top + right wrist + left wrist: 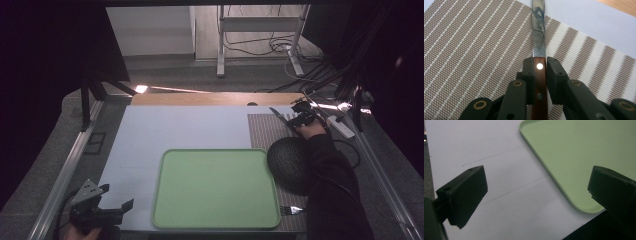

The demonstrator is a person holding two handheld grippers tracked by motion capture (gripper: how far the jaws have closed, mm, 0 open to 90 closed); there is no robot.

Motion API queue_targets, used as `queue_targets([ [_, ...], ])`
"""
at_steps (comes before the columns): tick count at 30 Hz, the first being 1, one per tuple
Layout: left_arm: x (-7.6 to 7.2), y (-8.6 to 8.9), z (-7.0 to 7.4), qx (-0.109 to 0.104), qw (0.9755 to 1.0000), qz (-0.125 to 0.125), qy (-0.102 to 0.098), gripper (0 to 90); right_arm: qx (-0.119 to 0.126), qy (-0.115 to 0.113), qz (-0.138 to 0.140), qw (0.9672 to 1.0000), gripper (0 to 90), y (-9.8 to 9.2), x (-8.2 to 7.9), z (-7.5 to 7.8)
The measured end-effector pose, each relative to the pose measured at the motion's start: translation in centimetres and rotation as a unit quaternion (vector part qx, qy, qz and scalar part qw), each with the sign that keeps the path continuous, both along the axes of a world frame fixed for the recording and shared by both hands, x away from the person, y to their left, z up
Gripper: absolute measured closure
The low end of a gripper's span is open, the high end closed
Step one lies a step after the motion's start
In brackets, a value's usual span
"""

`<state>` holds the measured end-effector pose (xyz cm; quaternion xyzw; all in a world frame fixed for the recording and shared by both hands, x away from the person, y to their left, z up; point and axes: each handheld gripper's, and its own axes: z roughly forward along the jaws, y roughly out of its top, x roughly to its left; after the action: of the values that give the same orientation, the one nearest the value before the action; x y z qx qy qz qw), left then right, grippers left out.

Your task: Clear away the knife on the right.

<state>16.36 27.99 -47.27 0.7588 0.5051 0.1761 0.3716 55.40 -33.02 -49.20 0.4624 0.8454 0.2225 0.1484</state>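
The knife (539, 75) is clamped by its wooden handle between the jaws of the right gripper (539, 65), above the striped mat (469, 50) at the upper right of the high view. The left gripper (536, 192) is held with jaws wide and empty at the lower left, beside the green tray (574, 157) on the desk (486, 145).

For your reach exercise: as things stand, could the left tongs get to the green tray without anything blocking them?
Probably yes. The left tongs stand open beside the green tray, with bare white table between them.

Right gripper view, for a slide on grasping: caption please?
Right gripper shut on a wooden-handled knife above a striped placemat.
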Motion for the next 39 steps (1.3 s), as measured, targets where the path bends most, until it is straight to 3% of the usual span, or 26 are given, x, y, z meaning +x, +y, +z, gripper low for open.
queue_targets([
  [11, 0.0, 0.0, 0.0, -0.001, 1.0, 0.001, 0.0, 2.8, 0.037, -0.017, -0.015, 0.999, 77.7, -1.2, -1.0, 2.1],
  [22, 0.0, 0.1, 0.0, -0.003, 1.0, 0.001, -0.001, 2.8, 0.061, -0.019, 0.008, 0.9979, 77.6, 1.2, -4.1, 3.0],
  [39, -0.1, 0.1, 0.0, -0.005, 1.0, 0.001, -0.002, 2.8, 0.068, -0.026, 0.044, 0.9964, 77.6, 4.9, -9.7, 3.2],
])
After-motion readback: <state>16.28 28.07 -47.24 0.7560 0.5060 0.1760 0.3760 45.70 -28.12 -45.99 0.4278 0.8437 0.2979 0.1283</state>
